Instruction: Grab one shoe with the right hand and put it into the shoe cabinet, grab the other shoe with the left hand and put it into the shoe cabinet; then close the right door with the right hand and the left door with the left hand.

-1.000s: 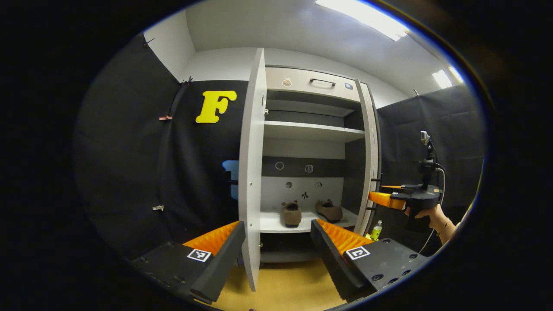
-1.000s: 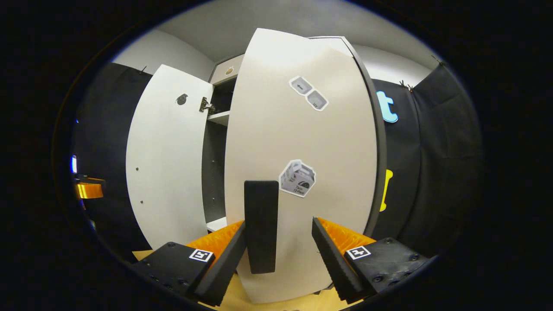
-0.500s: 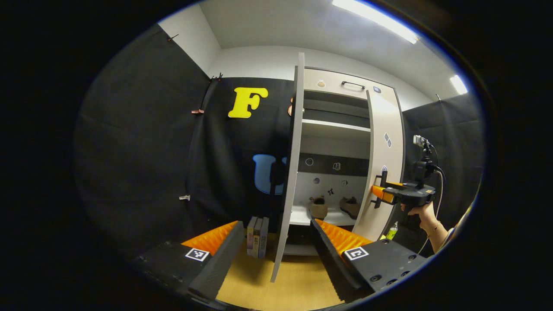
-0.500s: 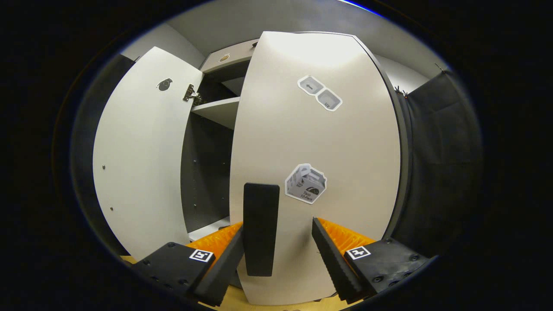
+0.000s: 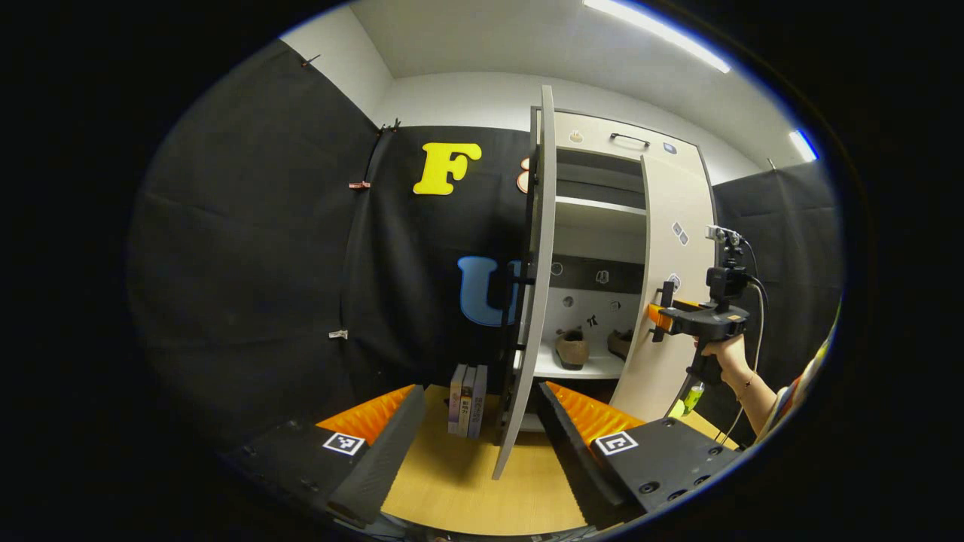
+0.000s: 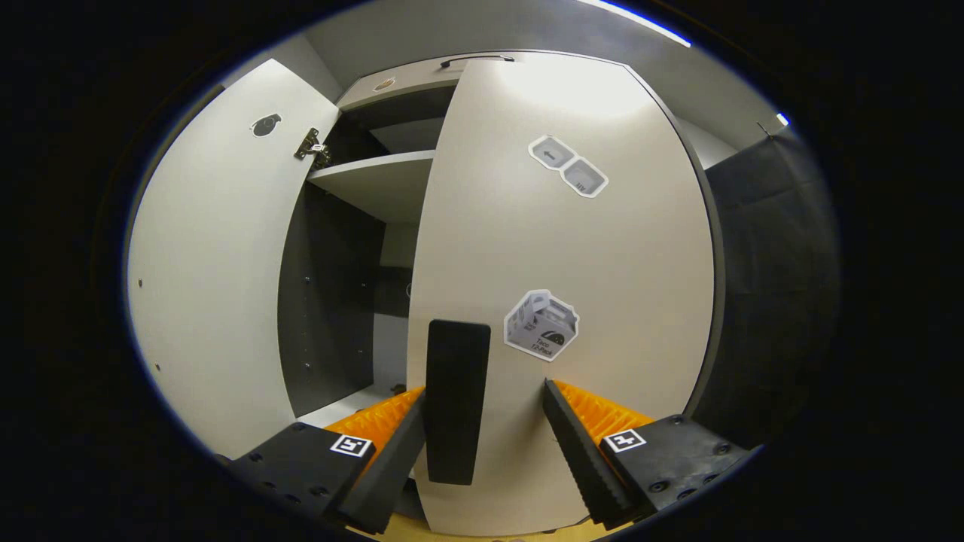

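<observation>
While the left gripper (image 5: 471, 433) hangs wide open at the left door's (image 5: 527, 301) edge | right gripper (image 6: 482, 444), spread too, has the right door's (image 6: 565, 301) black handle (image 6: 456, 399) between its fingers, contact unclear | left gripper view catches both shoes (image 5: 572, 348) on the cabinet shelf (image 5: 576, 369), books (image 5: 467, 390) beside | floor (image 5: 467, 489) open

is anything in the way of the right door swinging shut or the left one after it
Nothing visible blocks either. Both shoes sit back on the shelf, inside the opening. The right gripper is at the right door, its handle between open fingers. The left door is wide open, and the books stand outside it.
</observation>
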Demonstrator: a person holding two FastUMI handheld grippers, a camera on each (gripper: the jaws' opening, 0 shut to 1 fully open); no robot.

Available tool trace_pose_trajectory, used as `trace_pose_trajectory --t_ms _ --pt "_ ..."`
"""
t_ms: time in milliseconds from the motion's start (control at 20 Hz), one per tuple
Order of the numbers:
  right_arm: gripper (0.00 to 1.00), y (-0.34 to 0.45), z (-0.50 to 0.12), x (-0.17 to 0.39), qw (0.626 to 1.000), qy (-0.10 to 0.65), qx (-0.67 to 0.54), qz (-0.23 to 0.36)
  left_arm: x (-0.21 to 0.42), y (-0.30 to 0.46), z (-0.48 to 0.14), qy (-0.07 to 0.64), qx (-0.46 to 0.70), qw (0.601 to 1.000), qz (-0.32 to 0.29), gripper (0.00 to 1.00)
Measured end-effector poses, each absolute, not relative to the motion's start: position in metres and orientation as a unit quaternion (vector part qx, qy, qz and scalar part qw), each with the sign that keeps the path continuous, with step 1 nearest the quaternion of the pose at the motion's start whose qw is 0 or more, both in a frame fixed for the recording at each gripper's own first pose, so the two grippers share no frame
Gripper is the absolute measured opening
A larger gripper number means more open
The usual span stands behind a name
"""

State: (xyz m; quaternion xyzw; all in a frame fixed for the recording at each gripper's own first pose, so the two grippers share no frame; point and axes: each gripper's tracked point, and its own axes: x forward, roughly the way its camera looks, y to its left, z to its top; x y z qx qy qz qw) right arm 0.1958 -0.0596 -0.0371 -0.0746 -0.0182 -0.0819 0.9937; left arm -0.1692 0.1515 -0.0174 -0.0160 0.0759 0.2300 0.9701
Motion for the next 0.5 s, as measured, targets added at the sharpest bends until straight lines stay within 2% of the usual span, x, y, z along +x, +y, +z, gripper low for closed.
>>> trace_pose_trajectory --t_ms 250,500 --pt "0.95 -0.060 -0.039 0.199 0.992 -0.018 -0.078 -0.101 -0.156 0.170 -0.012 0.067 0.000 0.973 0.219 0.94" --pt "0.98 -0.059 -0.041 0.177 0.993 -0.011 -0.078 -0.090 -0.114 0.202 -0.006 0.060 0.020 0.981 0.185 0.95"
